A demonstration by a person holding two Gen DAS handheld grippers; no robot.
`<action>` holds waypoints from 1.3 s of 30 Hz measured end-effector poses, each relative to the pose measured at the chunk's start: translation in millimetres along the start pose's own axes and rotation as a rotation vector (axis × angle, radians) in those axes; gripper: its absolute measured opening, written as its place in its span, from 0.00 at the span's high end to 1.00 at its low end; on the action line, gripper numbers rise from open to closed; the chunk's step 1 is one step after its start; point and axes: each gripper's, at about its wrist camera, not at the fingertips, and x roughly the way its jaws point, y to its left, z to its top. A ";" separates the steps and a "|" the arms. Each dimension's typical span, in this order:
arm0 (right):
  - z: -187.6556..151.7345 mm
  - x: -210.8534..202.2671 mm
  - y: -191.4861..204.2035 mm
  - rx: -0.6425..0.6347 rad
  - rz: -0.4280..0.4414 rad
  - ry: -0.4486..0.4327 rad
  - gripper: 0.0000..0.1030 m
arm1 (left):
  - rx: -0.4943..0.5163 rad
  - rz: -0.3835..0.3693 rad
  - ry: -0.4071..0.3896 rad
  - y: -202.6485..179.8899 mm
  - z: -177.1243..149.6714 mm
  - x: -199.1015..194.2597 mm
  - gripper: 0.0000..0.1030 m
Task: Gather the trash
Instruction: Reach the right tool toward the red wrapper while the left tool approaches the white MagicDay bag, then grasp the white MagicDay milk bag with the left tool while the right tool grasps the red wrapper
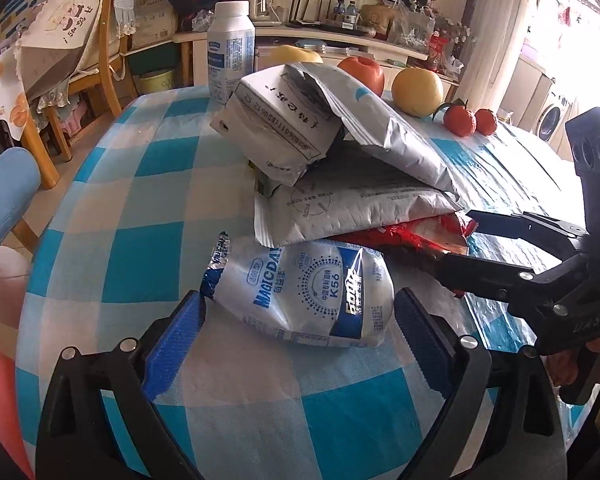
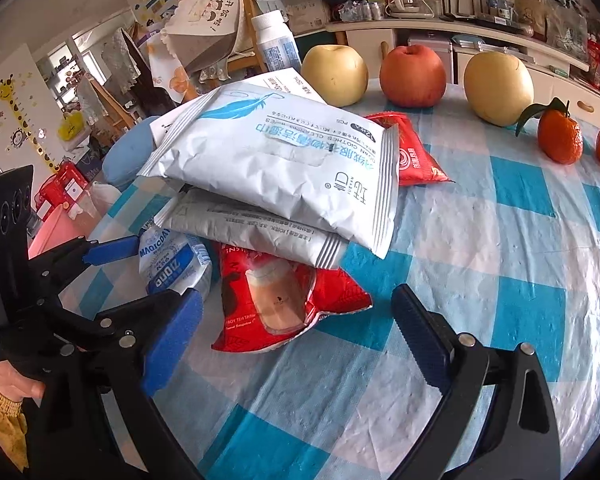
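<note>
Foil pouch point(image 1: 304, 300): lies between the spread fingers of the left gripper point(image 1: 300, 320).
Red packet point(image 2: 276, 300): just ahead of the right gripper point(image 2: 296, 328), also released.
Tip: pinch each loose edge, lift slowly.

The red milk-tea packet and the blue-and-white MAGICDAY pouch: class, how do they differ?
The red milk-tea packet is red and pinned under the grey wrappers; the MAGICDAY pouch is white-blue and lies uncovered. The right tongs frame the packet; the left tongs frame the pouch. Both are crumpled on the checked tablecloth.
</note>
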 end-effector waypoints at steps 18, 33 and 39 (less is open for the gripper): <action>4.4 4.1 9.9 -0.103 -0.015 0.023 0.28 | 0.121 0.033 0.038 -14.4 3.8 10.5 0.08; 3.6 -0.9 6.9 -0.111 -0.024 0.038 0.36 | 0.103 0.071 0.044 -11.2 0.1 7.3 0.09; -2.7 -7.5 9.3 -0.124 -0.032 0.048 0.38 | 0.084 0.075 0.038 -7.5 -7.7 -0.1 0.09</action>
